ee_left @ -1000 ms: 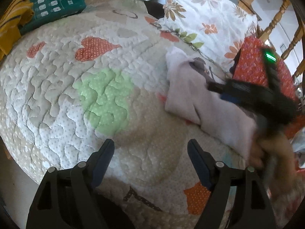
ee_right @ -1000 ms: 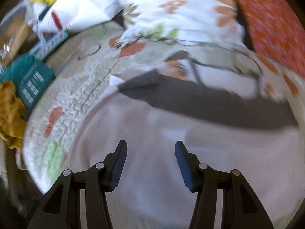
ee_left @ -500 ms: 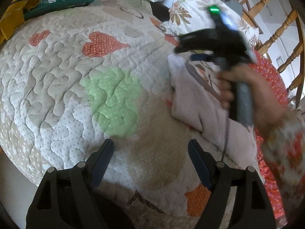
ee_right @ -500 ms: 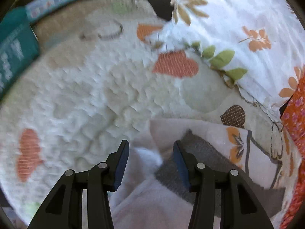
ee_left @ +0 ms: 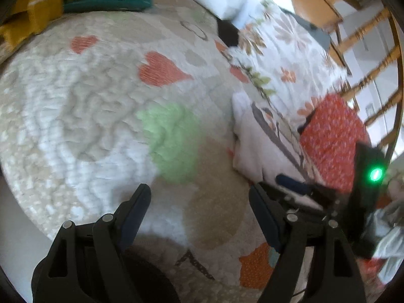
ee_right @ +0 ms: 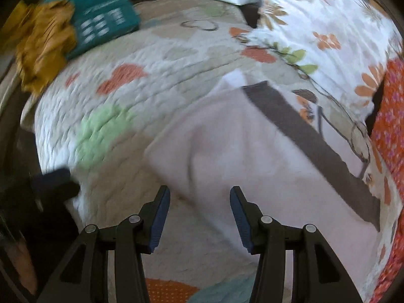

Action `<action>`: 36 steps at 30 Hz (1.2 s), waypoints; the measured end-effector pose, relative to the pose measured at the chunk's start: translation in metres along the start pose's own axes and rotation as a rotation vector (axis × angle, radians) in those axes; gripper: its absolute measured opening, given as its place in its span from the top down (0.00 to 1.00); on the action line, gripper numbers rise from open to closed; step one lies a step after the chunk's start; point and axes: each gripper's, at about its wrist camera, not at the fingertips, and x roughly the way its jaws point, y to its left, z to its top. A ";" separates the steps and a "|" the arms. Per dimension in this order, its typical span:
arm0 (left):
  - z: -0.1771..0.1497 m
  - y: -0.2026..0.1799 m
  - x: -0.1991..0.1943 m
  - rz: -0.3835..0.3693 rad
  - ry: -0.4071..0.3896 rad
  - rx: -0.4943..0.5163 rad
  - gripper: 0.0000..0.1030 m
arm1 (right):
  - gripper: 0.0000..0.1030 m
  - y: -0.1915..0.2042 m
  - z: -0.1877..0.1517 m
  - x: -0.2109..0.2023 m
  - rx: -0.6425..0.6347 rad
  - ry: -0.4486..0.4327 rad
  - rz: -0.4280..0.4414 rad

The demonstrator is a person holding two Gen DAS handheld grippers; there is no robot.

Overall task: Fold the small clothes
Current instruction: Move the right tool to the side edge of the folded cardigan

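On the quilt [ee_right: 131,58], toward its right side and beside the floral pillow [ee_right: 328,20], lies the garment [ee_right: 252,151]: pale pink, with a dark band [ee_right: 310,139] running diagonally across it. It appears partly folded, its near-left corner pointing toward the right gripper [ee_right: 199,217].

Right gripper: jaws wide, holding nothing, poised just above the garment's near edge. Left gripper [ee_left: 199,217]: jaws likewise wide and empty, hovering over bare quilt to the left of the garment [ee_left: 255,149]. In the left wrist view the right gripper [ee_left: 298,185] shows at the garment's near end, close beside the left gripper's right finger.

Step in hand, as judged: taking hold of the near edge to carry it over for the next fold. To do this well, lower the right jaws so that one finger slides under the hem and the other rests on top, catching every layer of the edge and none of the quilt beneath. Bring the left gripper across to a matching point on the same edge, so the cloth lifts evenly. Carry the edge low and flat toward the dark band, aligning edges before release.

Both views are motion-blurred; the number of layers at the edge cannot be told.
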 end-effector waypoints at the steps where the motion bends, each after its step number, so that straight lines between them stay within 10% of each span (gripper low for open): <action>1: 0.000 0.006 -0.007 -0.002 -0.017 -0.024 0.23 | 0.48 0.007 0.001 0.001 -0.024 -0.009 -0.007; 5: -0.009 0.026 -0.025 0.016 -0.028 -0.116 0.21 | 0.52 0.031 0.016 0.009 -0.123 -0.060 -0.049; 8: -0.012 0.036 -0.029 0.021 -0.021 -0.159 0.21 | 0.85 0.042 0.024 0.024 -0.156 -0.032 -0.095; 10: -0.012 0.040 -0.032 0.023 -0.026 -0.173 0.21 | 0.88 0.037 0.030 0.030 -0.084 -0.015 -0.064; 20: -0.012 0.042 -0.031 0.028 -0.022 -0.174 0.21 | 0.96 -0.009 0.064 0.015 0.311 -0.022 0.323; 30: -0.011 0.041 -0.025 0.014 -0.009 -0.184 0.20 | 0.45 -0.011 0.021 -0.018 0.166 -0.027 0.075; 36: -0.011 0.042 -0.025 0.017 -0.013 -0.196 0.20 | 0.43 0.046 0.013 0.025 -0.089 0.010 -0.148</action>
